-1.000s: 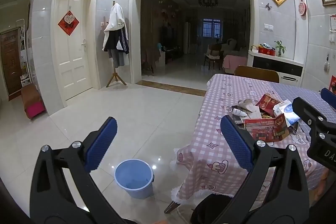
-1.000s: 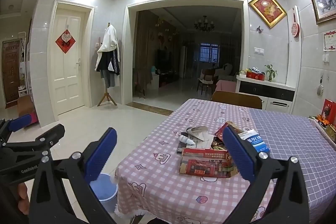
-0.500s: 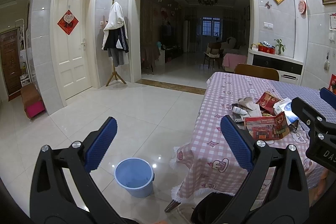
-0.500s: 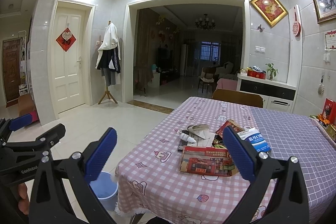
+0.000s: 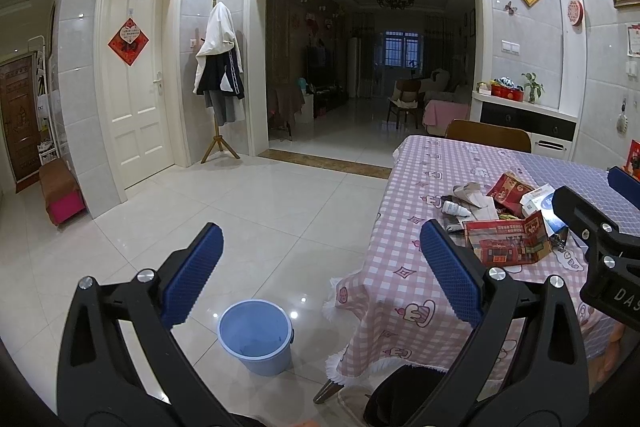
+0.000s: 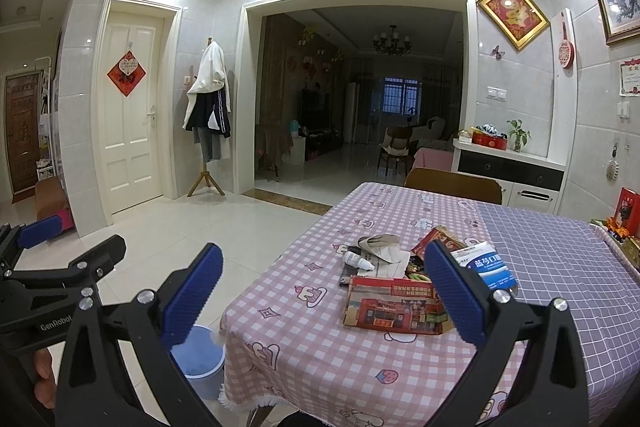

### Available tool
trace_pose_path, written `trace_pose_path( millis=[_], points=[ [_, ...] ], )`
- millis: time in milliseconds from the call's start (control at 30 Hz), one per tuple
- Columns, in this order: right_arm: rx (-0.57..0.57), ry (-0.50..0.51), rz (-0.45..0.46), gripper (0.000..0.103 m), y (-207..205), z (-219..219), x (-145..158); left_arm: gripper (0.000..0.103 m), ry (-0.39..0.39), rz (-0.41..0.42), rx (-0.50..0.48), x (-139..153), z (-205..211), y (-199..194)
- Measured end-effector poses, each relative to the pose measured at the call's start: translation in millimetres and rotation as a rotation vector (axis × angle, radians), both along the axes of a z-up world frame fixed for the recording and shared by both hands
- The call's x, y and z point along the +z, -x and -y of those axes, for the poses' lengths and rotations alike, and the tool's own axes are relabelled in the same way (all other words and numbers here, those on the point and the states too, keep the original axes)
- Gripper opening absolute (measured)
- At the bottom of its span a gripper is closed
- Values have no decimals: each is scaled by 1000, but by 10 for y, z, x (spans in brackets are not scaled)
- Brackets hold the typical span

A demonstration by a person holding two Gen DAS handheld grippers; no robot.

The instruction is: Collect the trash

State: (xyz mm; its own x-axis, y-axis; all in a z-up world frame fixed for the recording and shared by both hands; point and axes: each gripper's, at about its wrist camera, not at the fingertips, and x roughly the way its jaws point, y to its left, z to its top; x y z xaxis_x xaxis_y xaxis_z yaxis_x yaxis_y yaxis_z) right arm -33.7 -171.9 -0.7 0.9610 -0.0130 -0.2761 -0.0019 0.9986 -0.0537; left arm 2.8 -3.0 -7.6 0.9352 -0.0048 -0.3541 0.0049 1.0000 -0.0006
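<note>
Left wrist view faces the floor left of the table [image 5: 404, 227]; right wrist view faces the tabletop; both share the bucket [image 5: 256, 335].

Bare tiled floor [image 5: 248, 211] lay open left of the table [image 6: 320, 347], with only the blue bucket [image 5: 256, 337] standing near the table's corner. On the pink cloth the near edge and far half were free, while a heap of trash [image 6: 404, 279] crowded the middle, the red box [image 6: 394, 307] lying across its front. A brown chair [image 6: 452, 183] blocked the far side.
</note>
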Motion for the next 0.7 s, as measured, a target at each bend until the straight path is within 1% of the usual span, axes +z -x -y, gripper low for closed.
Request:
trace_pose_path(
  millis=[700],
  points=[
    [1, 1, -6, 99, -13, -5, -49, 97, -2, -9, 1, -98, 12, -10]
  ],
)
